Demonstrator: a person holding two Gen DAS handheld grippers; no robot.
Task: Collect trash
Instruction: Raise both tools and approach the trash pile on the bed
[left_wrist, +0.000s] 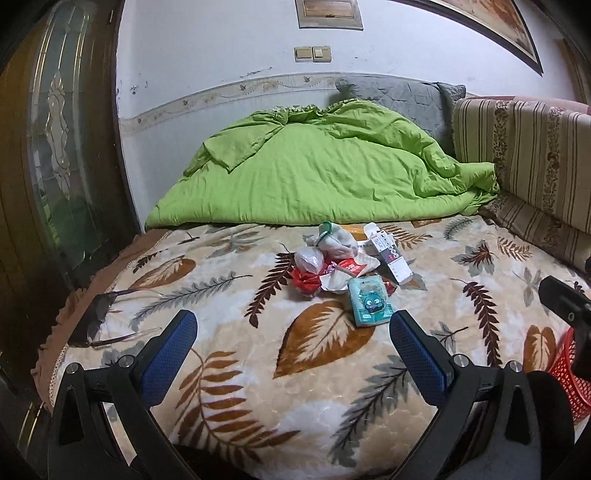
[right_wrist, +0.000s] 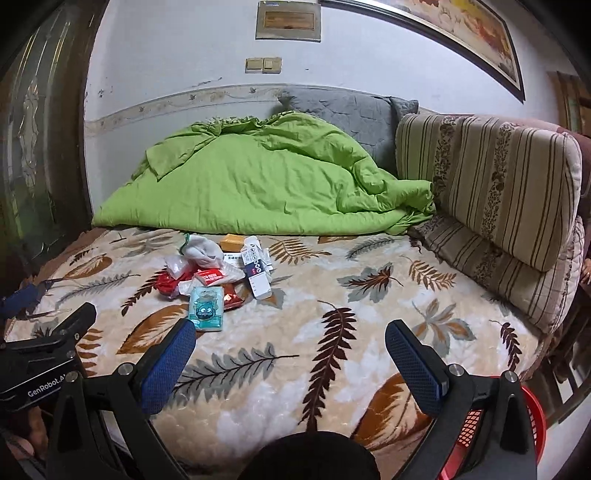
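Left wrist view: the left gripper (left_wrist: 293, 334) hovers above the near part of a bed covered by a leaf-patterned blanket (left_wrist: 229, 398), its blue-padded fingers spread wide with nothing between them. The trash pile (left_wrist: 343, 264) lies mid-bed, well beyond the fingertips: a teal packet with a cartoon face (left_wrist: 371, 301) nearest, a white carton (left_wrist: 388, 253) to its right, crumpled red wrappers (left_wrist: 306, 282) and knotted clear bags (left_wrist: 332, 242) behind. A green quilt (left_wrist: 317, 170) is heaped at the wall, with striped cushions (left_wrist: 532, 162) to the right. A red mesh basket (left_wrist: 567, 373) shows at the right edge.

Right wrist view: the right gripper (right_wrist: 290, 345) is likewise agape and empty, near the bed's front edge; the same pile lies ahead to its left, the teal packet just beyond the left fingertip.
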